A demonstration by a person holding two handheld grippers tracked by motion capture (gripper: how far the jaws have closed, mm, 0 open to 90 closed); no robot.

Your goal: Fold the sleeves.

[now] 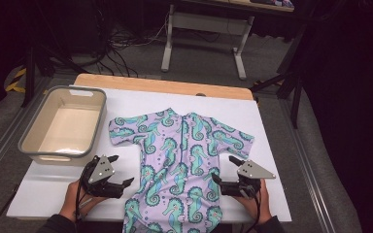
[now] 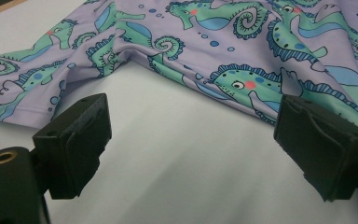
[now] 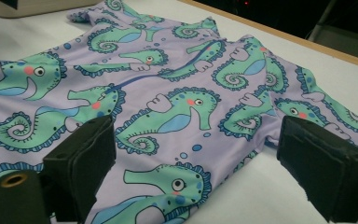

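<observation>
On the white table [image 1: 43, 194] the swimsuit [image 1: 182, 160] looks light, limp, slippery; our wide-open left gripper [image 1: 119, 172] and right gripper [image 1: 223, 170] should pinch its side edges.

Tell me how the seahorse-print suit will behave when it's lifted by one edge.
The seahorse-print suit lies flat with soft wrinkles near the sleeve, so it will probably drape and sag, not hold shape. The thin fabric looks light for its size. Its smooth, slightly shiny surface may slip between the pads unless pinched firmly.
</observation>
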